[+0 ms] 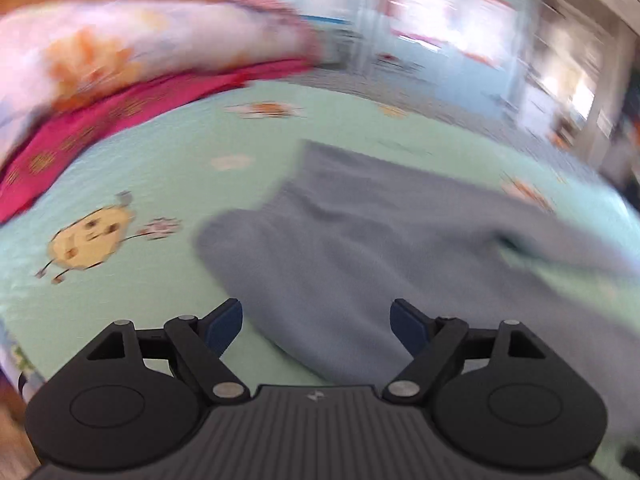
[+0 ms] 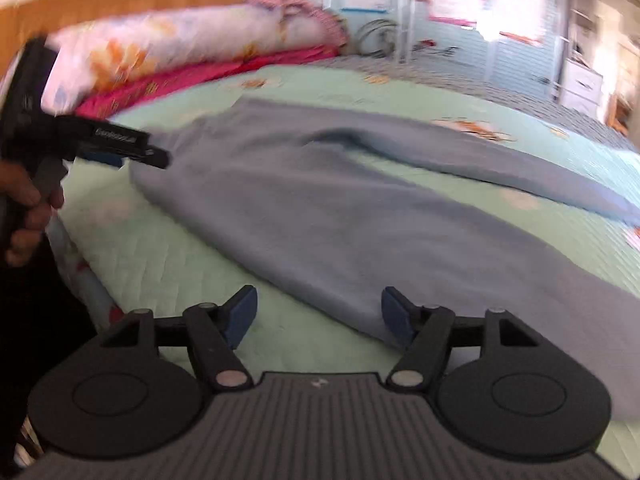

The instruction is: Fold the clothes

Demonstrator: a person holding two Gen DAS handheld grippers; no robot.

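Approach the near hem of the grey-blue trousers [image 2: 320, 208], spread flat on the green bedspread [image 2: 168, 248], at two well-separated points, keeping both pinches low so only the top layer lifts. Left tool [image 1: 316, 326]: jaws wide apart, empty, above the waistband end. Right tool [image 2: 318, 314]: jaws apart, nothing clamped, hem edge beside right pad.

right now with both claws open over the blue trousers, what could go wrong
1. The blue trousers lie creased with legs splayed apart, so a fold may come out crooked.
2. The right claw straddles only the hem edge; it may pinch the green quilt too.
3. The left claw holds nothing.
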